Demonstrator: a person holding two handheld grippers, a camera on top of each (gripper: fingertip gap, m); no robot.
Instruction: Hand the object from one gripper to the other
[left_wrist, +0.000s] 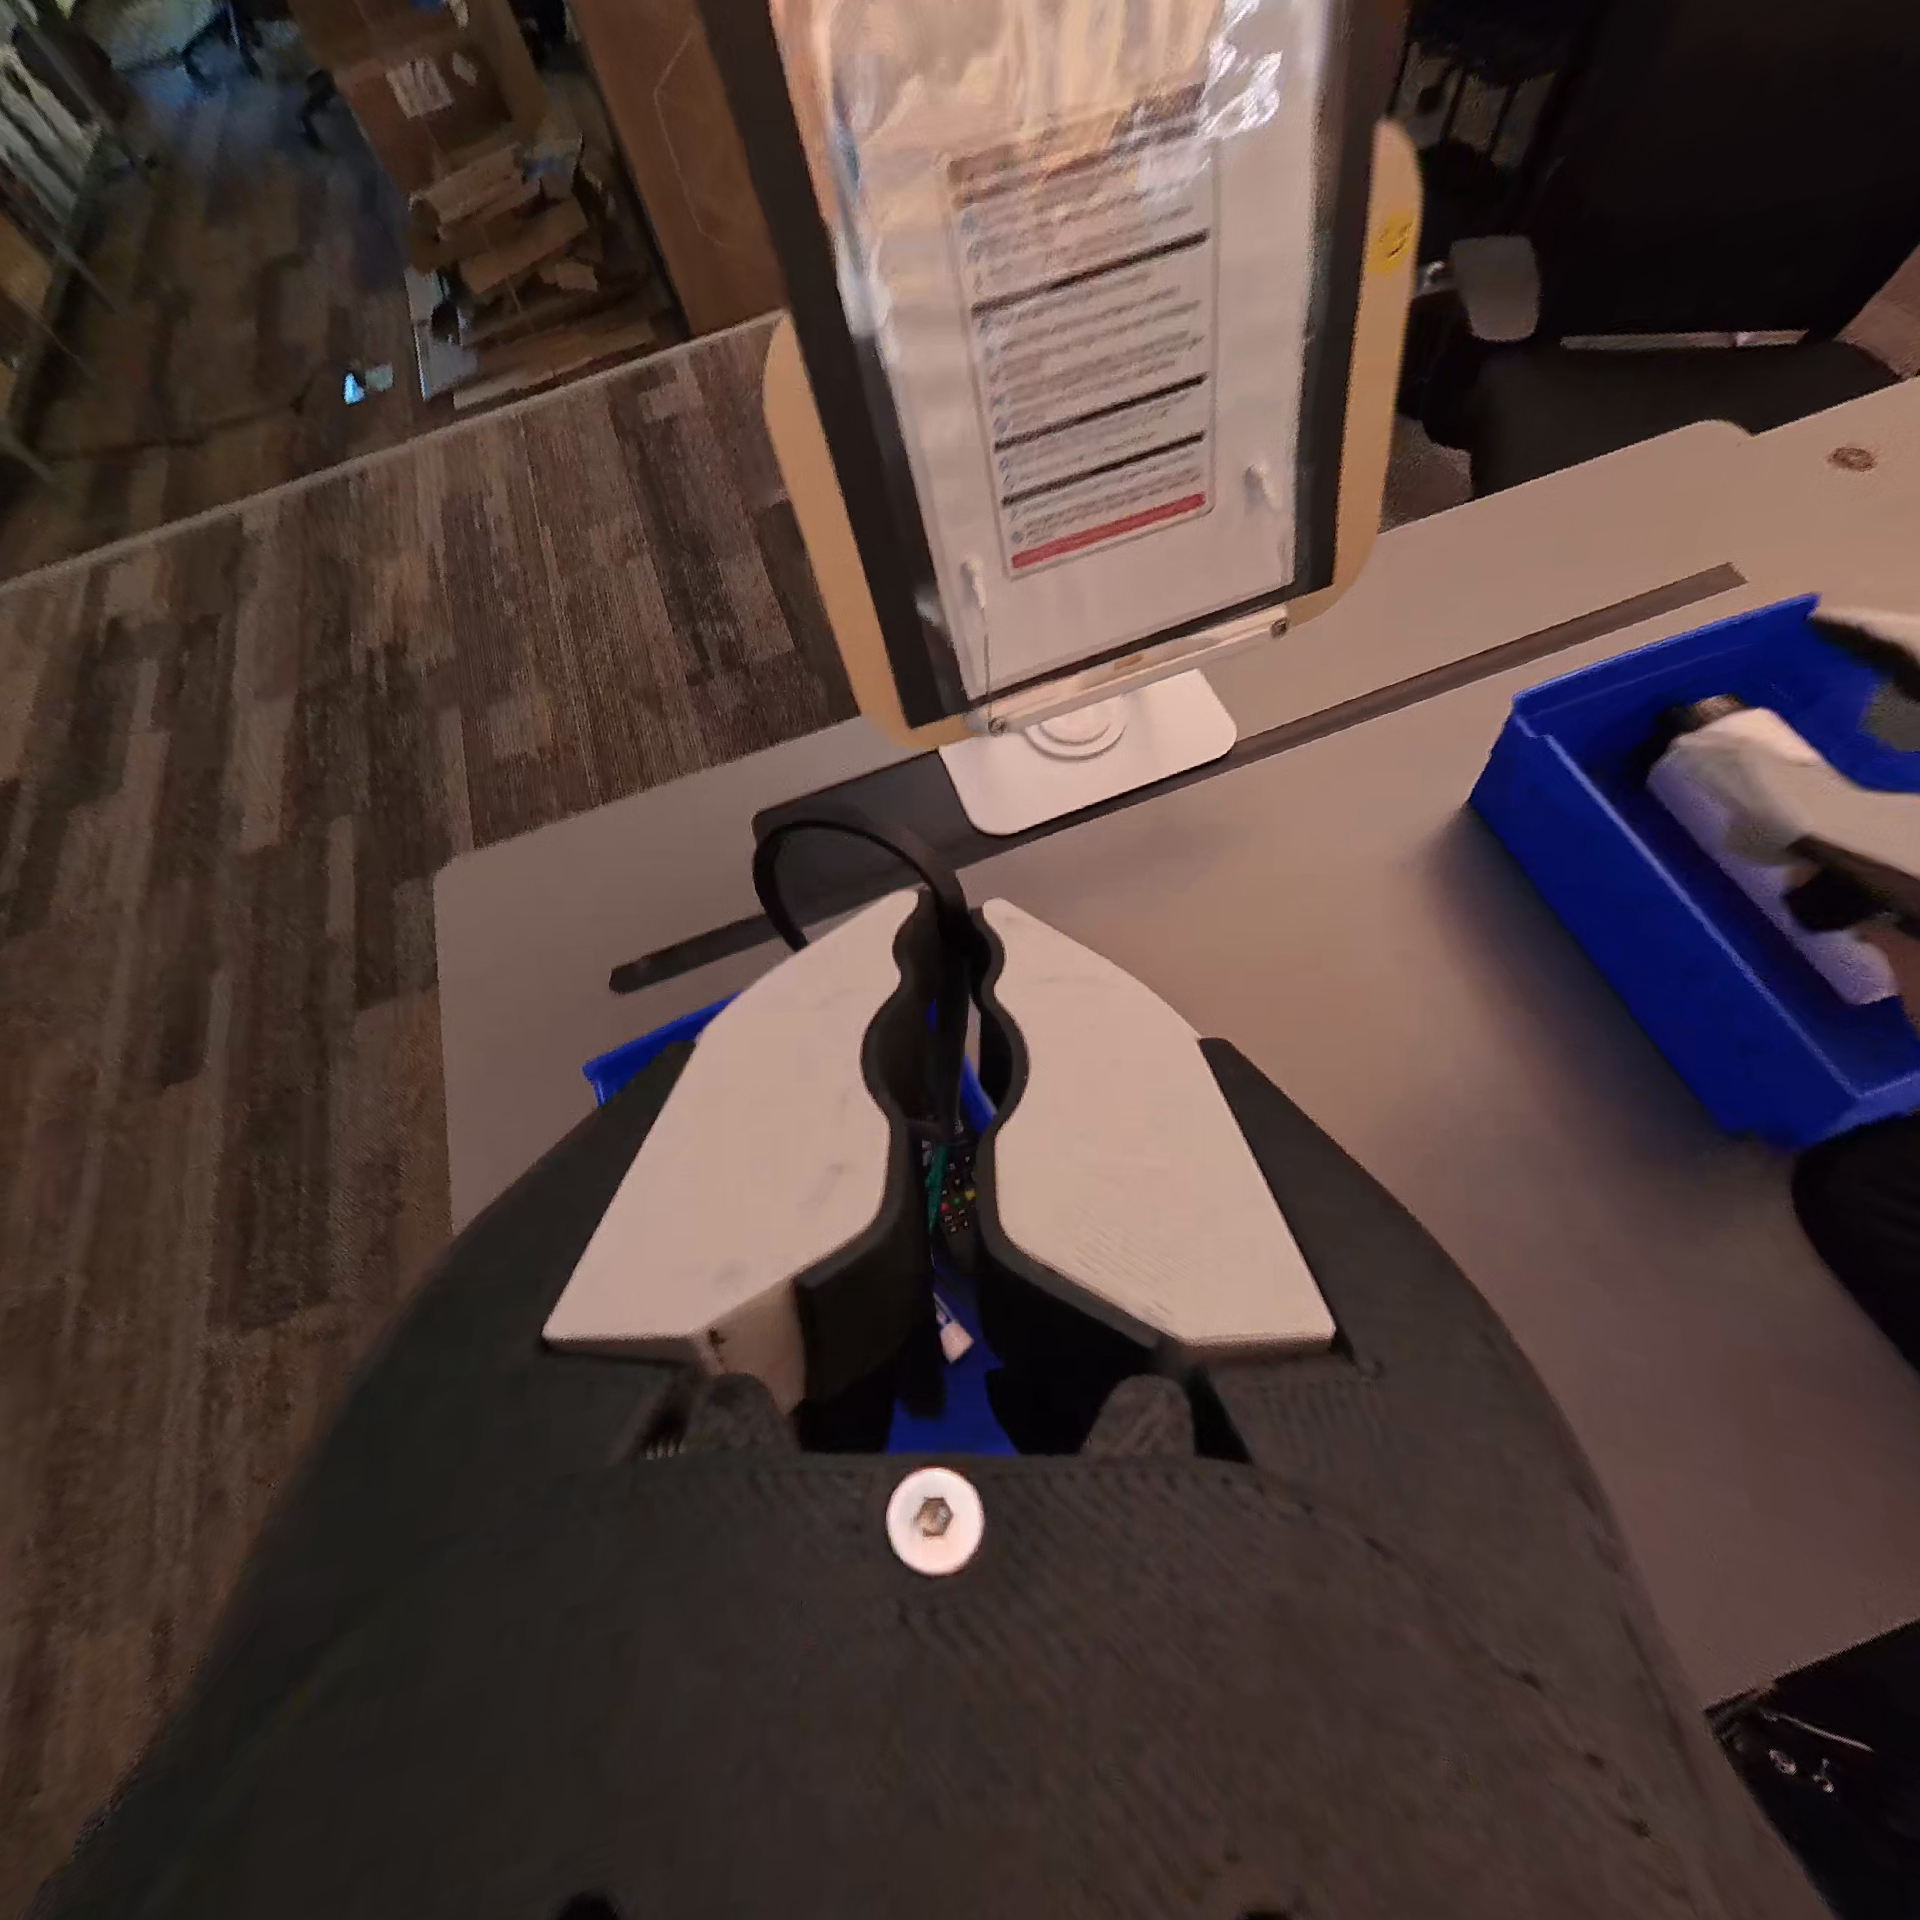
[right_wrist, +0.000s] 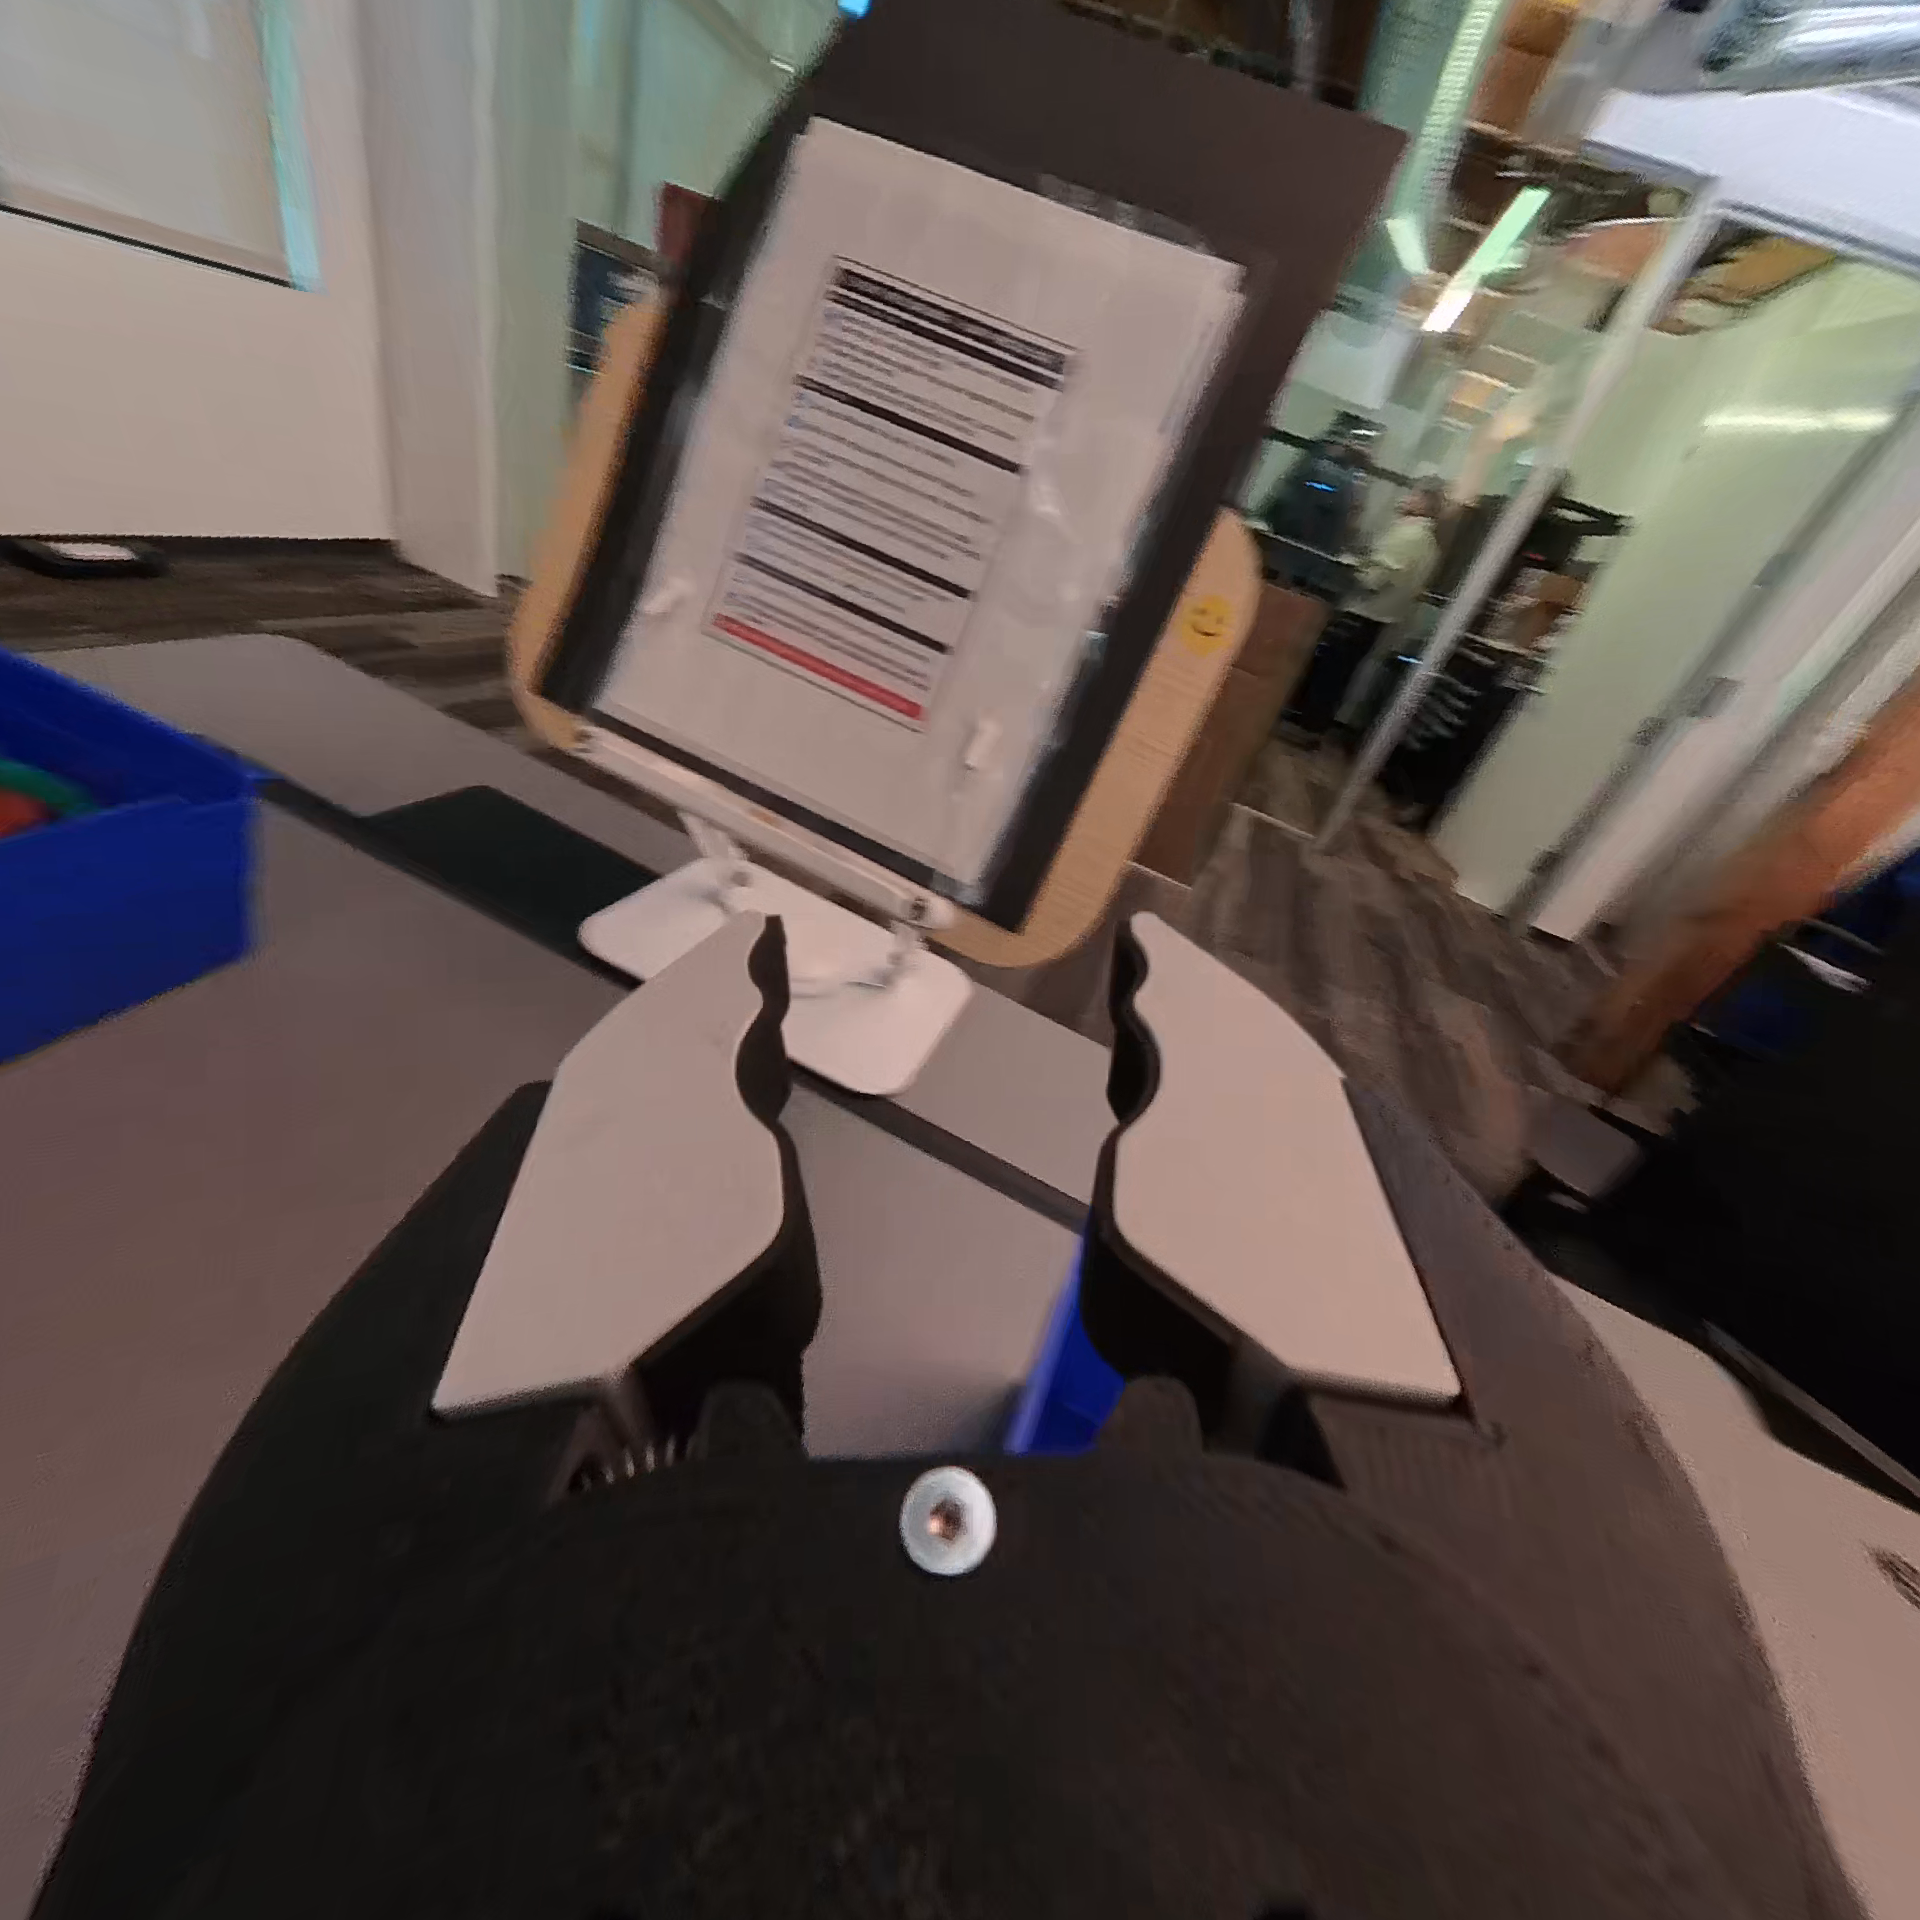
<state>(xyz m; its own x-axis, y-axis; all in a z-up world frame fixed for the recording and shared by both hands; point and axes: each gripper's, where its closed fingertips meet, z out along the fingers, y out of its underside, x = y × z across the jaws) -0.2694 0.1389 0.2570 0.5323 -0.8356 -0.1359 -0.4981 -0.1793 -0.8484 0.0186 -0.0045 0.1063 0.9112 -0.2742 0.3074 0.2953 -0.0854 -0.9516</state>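
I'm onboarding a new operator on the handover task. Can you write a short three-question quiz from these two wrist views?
1. True or false: the left gripper is shut on a black cable.
2. In the right wrist view, the right gripper is: A) shut on a cable, B) open and empty, C) holding a white roll.
3. Fill in: in the left wrist view, the white roll lies in a ___ bin on the table.

Key: 1 true: its fingers meet at the tips with the cable looping out beyond them. 2 B: its fingers stand wide apart with nothing between them. 3 blue.
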